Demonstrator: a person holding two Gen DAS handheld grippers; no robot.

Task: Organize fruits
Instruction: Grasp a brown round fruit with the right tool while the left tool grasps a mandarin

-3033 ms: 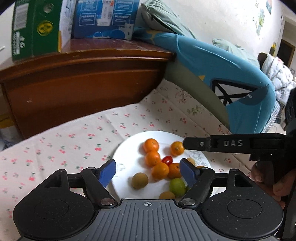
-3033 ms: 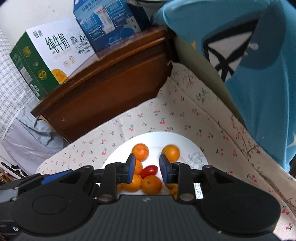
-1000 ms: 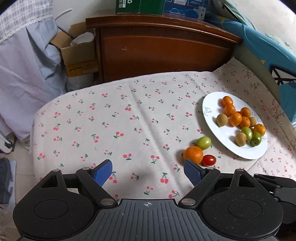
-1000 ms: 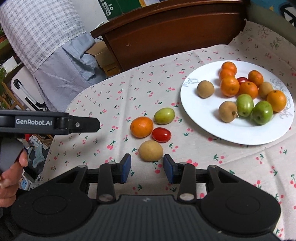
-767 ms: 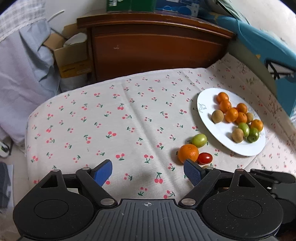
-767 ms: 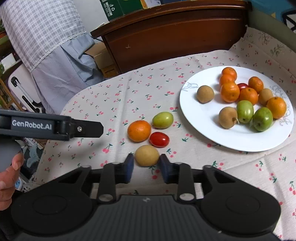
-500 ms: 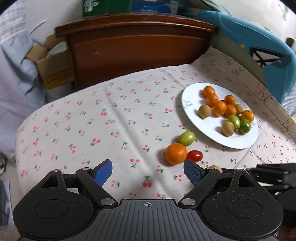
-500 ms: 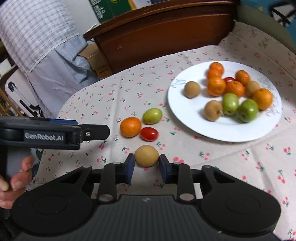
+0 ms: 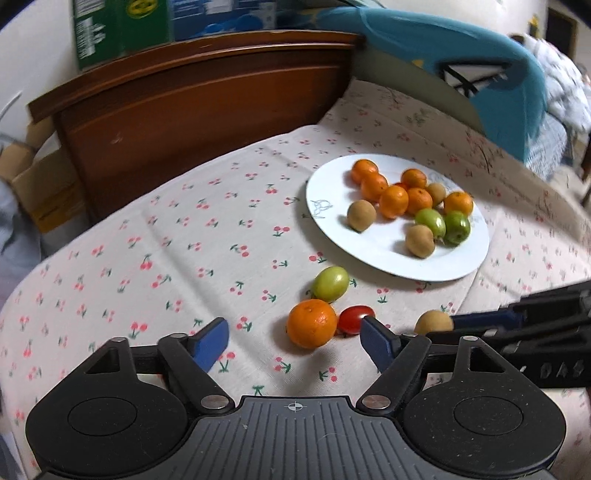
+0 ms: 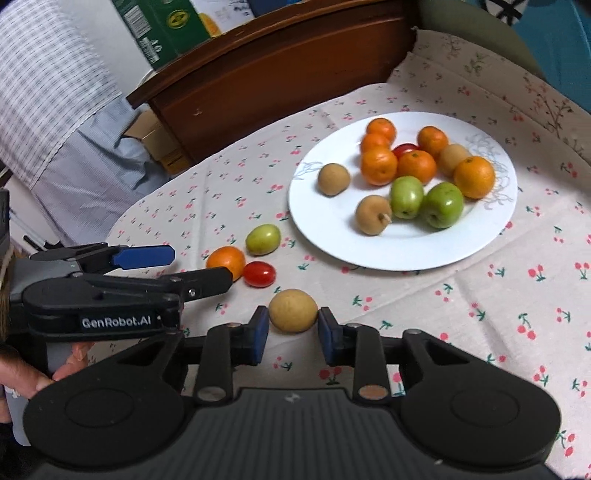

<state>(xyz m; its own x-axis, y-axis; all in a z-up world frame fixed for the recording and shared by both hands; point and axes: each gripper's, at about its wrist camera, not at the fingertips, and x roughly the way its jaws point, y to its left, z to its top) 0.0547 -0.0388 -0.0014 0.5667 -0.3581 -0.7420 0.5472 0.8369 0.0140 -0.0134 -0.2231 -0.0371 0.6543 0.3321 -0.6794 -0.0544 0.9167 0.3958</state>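
Since a second ago, our right claw [image 10: 291, 330] has closed on the tan fruit [image 10: 293, 310] at lower centre, ready to carry it. Our left claw [image 9: 291, 341], empty, is narrowing toward the orange [image 9: 312, 324], left of the plate [image 9: 391, 260].

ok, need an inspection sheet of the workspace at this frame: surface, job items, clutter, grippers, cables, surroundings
Surface: cherry-print cloth covering the table.
Job's things: white plate holding oranges, two green fruits, brown fruits and a partly hidden red one. Off the plate: loose orange, green fruit, cherry tomato, brown fruit.
Clutter: nothing seen.
Grippers: right gripper shut on the brown fruit; left gripper empty, jaws closing, the loose orange just ahead.
Cables: nothing seen.
Surroundings: wooden headboard, green carton, cardboard box, blue cushion.
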